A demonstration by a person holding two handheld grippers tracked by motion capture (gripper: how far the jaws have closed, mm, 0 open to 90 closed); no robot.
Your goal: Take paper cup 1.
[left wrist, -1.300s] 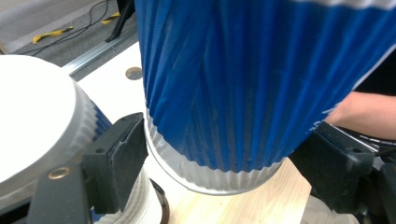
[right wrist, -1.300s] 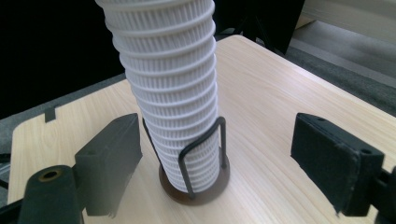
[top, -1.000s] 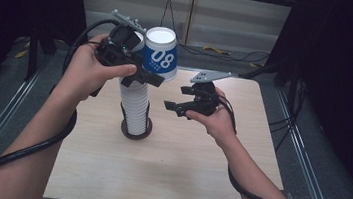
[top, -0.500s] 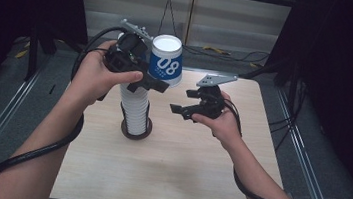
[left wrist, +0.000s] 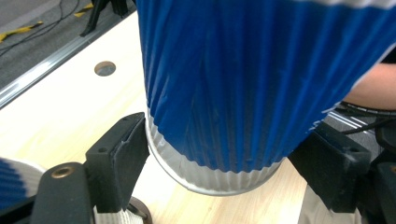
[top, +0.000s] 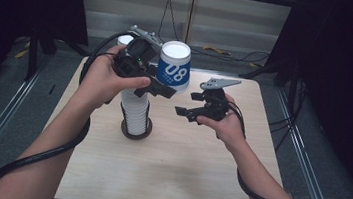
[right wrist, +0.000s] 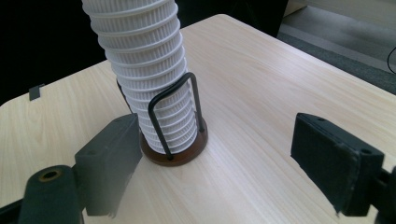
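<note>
My left gripper is shut on a blue ribbed paper cup marked 08, held upside down in the air with its white bottom facing up. In the left gripper view the black jaws press on the cup from both sides near its white rim. Just left of and below it, a tall stack of white ribbed cups stands in a wire holder on a round brown base. My right gripper hovers open to the right of the stack. In the right gripper view the stack lies ahead, beyond its empty jaws.
The light wooden table has free room in front and to the right. A round hole sits near its far left edge. Dark floor, metal rails and cables surround the table.
The left hand has carried the blue cup rightward and lower in the picture, closer to the right gripper. The right hand has sunk slightly.
</note>
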